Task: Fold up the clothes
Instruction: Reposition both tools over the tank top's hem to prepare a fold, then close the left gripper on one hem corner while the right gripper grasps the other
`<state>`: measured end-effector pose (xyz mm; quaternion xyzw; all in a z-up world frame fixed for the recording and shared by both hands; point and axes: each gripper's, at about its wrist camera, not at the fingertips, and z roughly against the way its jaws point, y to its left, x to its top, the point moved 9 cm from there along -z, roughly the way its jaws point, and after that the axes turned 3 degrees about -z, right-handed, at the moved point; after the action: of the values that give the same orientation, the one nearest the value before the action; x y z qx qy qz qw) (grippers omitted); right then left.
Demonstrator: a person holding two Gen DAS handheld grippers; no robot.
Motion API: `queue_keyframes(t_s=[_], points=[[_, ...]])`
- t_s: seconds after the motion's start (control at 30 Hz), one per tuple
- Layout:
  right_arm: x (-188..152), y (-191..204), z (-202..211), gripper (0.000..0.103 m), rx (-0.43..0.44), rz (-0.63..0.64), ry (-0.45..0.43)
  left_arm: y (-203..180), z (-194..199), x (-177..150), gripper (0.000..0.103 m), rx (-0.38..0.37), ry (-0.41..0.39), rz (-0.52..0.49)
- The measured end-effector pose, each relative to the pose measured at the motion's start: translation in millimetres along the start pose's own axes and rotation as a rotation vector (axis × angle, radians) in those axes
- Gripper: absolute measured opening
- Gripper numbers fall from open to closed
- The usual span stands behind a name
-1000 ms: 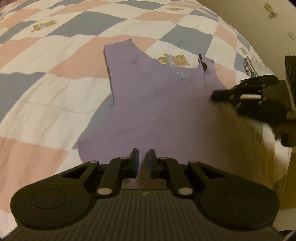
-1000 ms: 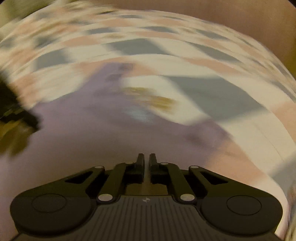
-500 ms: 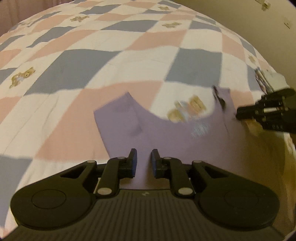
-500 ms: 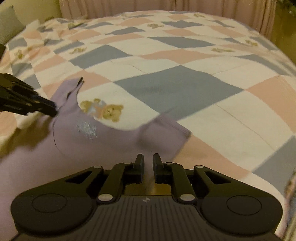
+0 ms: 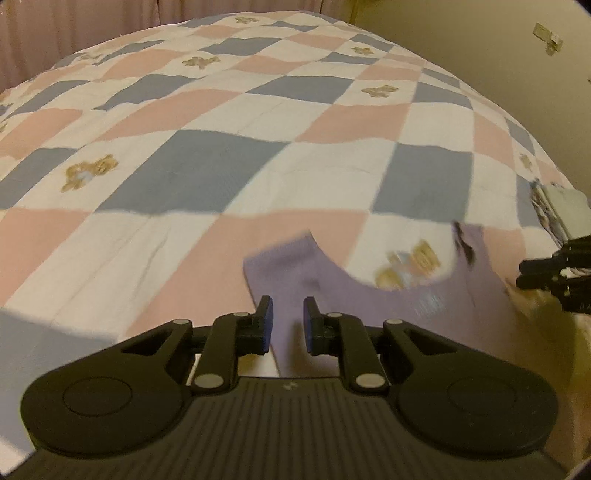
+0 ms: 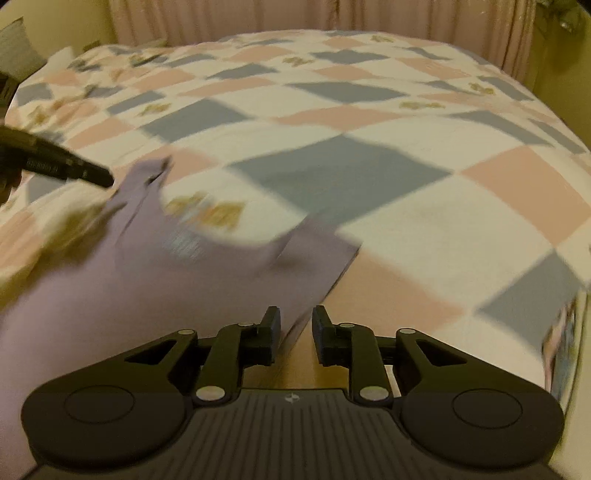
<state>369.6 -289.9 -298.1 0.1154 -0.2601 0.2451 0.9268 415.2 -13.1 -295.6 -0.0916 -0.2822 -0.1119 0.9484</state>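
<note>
A lilac sleeveless top [image 5: 388, 310] lies flat on the checked quilt, neckline away from me. My left gripper [image 5: 288, 325] hovers low over its left shoulder strap [image 5: 284, 258], jaws a little apart, lilac cloth showing in the gap; nothing is gripped. My right gripper [image 6: 296, 332] is open the same small amount at the outer edge of the other strap [image 6: 317, 258], and the top [image 6: 110, 295] spreads to its left. Each gripper shows in the other's view: the right gripper [image 5: 546, 275] and the left gripper [image 6: 66, 168]. Motion blur hides whether the fingers touch the cloth.
The quilt [image 5: 221, 166] with pink, blue and white squares and teddy bears covers the whole bed. A folded printed item [image 5: 557, 214] sits at the bed's right edge, and the same printed item [image 6: 563, 350] shows beside me. Curtains [image 6: 295, 14] hang behind the bed.
Both grippers have travelled up the top from its lower part to the shoulder straps. Their jaws have parted slightly. The top itself lies where it was.
</note>
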Motion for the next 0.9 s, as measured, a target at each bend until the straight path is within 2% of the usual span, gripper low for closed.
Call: queue_keyframes(t_s=[0.2, 0.37, 0.5, 0.6, 0.73, 0.83, 0.9], points=[[-79.2, 50.1, 41.6, 0.033, 0.03, -0.004, 0.092, -32.6, 56.2, -78.6, 0.017, -0.011, 0.075, -0.026], [-142.7, 75.1, 74.7, 0.043, 0.005, -0.038, 0.156, -63.2, 97.0, -177.1, 0.02, -0.021, 0.175, -0.013], [-191.7, 93.9, 97.9, 0.044, -0.03, -0.048, 0.216, -77.5, 122.8, -254.6, 0.02, -0.039, 0.249, -0.018], [-227.0, 110.7, 115.2, 0.047, -0.066, -0.05, 0.254, -84.8, 147.0, -285.2, 0.021, -0.029, 0.253, -0.134], [-255.5, 137.3, 145.5, 0.049, -0.128, -0.019, 0.246, -94.4, 179.3, -325.7, 0.023, -0.015, 0.258, -0.289], [-266.5, 162.2, 165.8, 0.05, -0.146, 0.039, 0.233, -103.2, 202.3, -349.5, 0.031, -0.004, 0.244, -0.416], [-268.8, 178.4, 170.9, 0.052, -0.143, 0.084, 0.223, -115.9, 210.4, -355.6, 0.044, 0.01, 0.198, -0.546]])
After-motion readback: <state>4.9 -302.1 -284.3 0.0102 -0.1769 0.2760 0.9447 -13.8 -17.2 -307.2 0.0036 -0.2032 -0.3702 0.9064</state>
